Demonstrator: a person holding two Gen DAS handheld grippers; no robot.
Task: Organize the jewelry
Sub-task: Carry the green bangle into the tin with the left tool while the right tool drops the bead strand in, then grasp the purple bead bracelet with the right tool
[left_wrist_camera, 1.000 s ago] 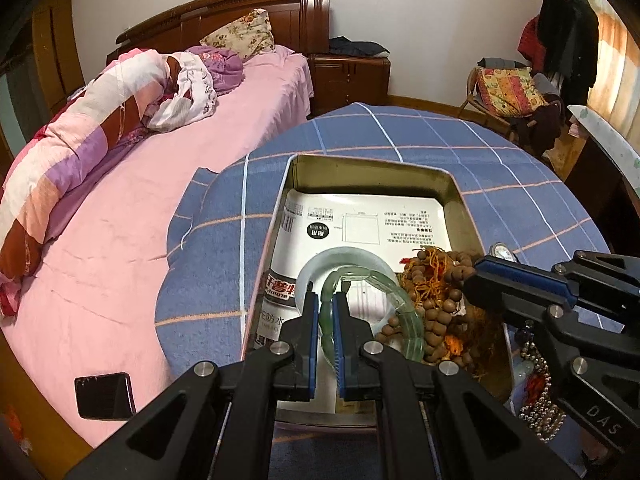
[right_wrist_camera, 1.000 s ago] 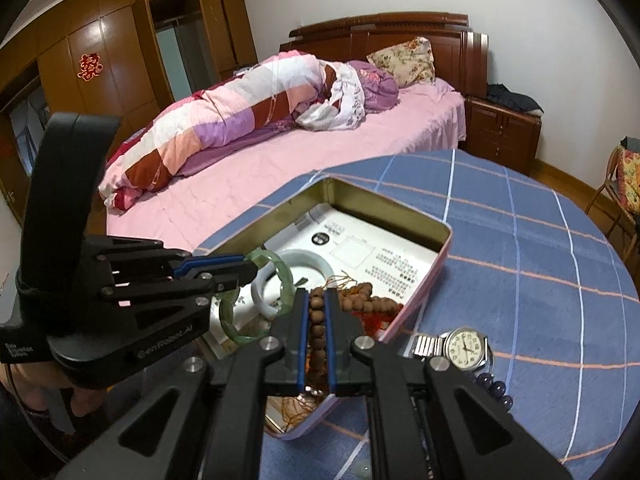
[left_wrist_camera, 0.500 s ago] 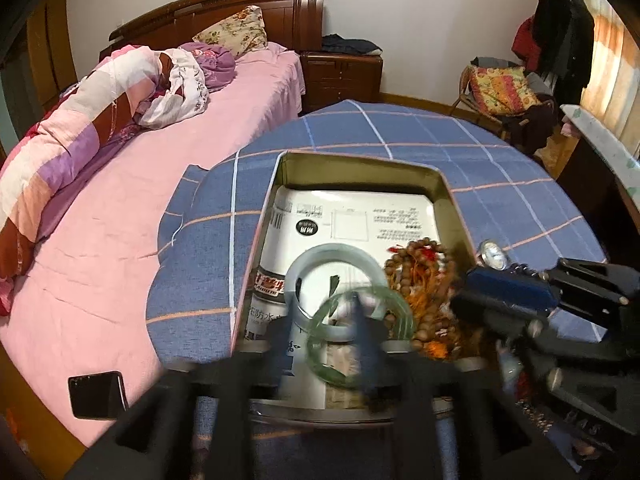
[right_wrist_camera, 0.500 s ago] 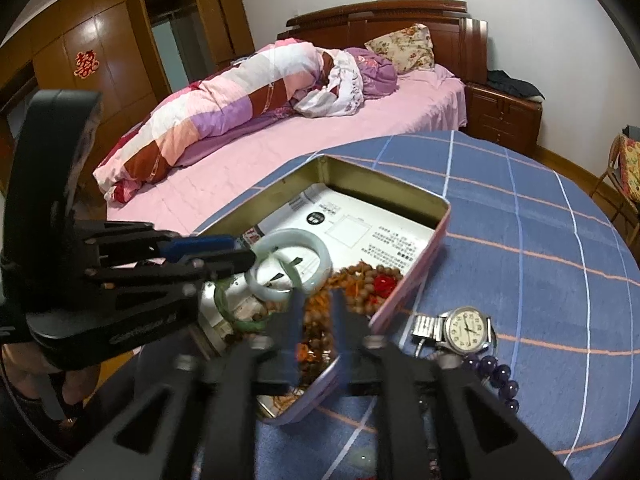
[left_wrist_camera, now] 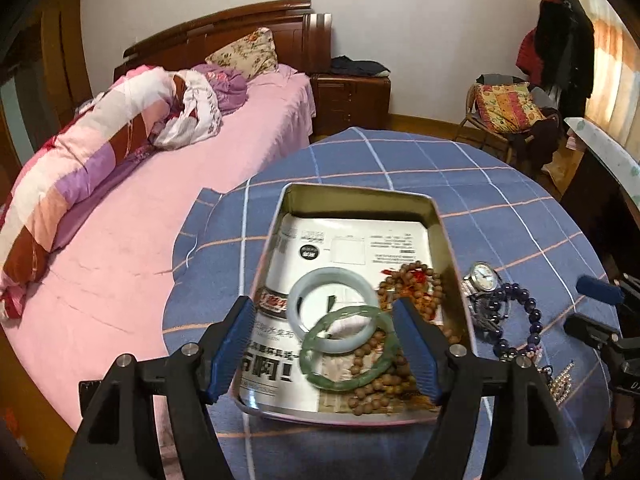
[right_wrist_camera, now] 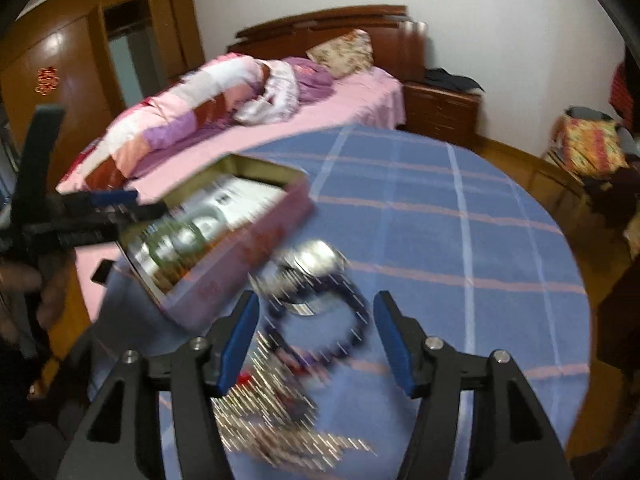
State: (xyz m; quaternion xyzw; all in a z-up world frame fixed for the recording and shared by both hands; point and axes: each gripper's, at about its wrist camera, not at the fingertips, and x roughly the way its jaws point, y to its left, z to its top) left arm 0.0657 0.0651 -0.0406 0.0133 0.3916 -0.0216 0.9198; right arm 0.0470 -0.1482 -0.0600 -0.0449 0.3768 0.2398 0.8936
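White walls [left_wrist_camera: 420, 20] and a wood floor [left_wrist_camera: 424, 124] at twelve o'clock. Wooden bed [left_wrist_camera: 224, 36] with pink sheet [left_wrist_camera: 120, 248], striped quilt [left_wrist_camera: 80, 168] and floral pillow [left_wrist_camera: 244, 52] from nine to eleven o'clock, brown nightstand [left_wrist_camera: 350, 96] just beside it. Chair with patterned cushion [left_wrist_camera: 506, 106] and hanging dark clothes [left_wrist_camera: 564, 48] at two o'clock beside curtained daylight [left_wrist_camera: 616, 52]; brown wardrobe doors [right_wrist_camera: 72, 68] at ten o'clock.

Shiny metal tin [left_wrist_camera: 436, 216] lined with printed paper [left_wrist_camera: 352, 240]; glossy green bangle [left_wrist_camera: 348, 350]; matt wooden beads [left_wrist_camera: 412, 284]; checked cloth tablecloth [left_wrist_camera: 500, 200].
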